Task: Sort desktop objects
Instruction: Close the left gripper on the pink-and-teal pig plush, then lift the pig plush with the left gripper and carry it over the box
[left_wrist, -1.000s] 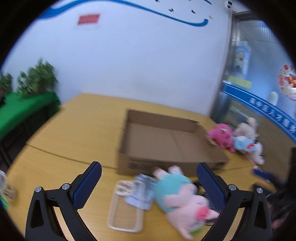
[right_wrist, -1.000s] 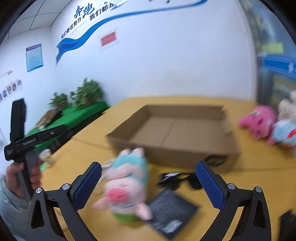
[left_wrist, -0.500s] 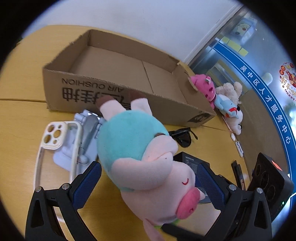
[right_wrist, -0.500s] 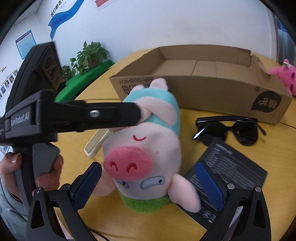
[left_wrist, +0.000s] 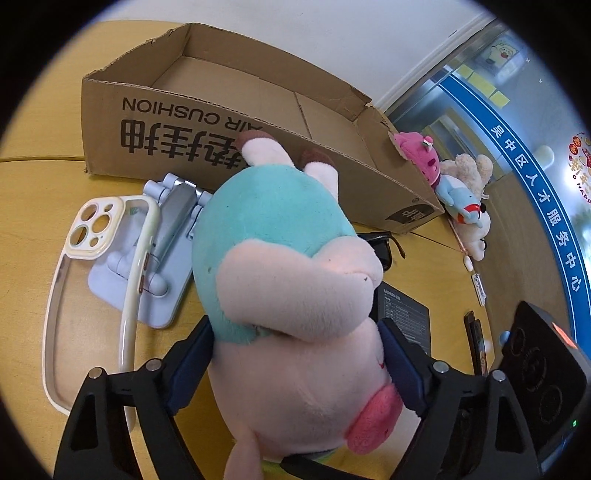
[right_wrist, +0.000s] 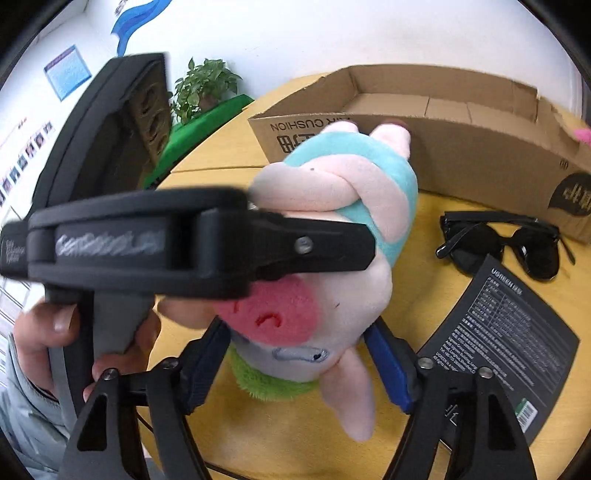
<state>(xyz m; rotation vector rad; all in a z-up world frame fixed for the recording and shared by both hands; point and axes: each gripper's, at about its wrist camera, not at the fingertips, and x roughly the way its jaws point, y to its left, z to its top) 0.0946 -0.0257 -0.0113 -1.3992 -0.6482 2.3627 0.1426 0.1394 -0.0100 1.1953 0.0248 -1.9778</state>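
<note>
both grippers, l (left_wrist: 295, 354) & r (right_wrist: 295, 354), jaws closing, angled down

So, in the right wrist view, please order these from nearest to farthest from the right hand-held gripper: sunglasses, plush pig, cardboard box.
1. Plush pig: between the closing jaws of the right hand-held gripper, head toward the camera.
2. Sunglasses: farther out, to the right, on the table.
3. Cardboard box: farthest, behind both, open top.

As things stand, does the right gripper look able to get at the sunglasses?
Probably not yet. The right gripper is closing around the plush pig, which fills its jaws. The sunglasses lie uncovered on the table beside the pig, so they look reachable once the pig is released.
</note>
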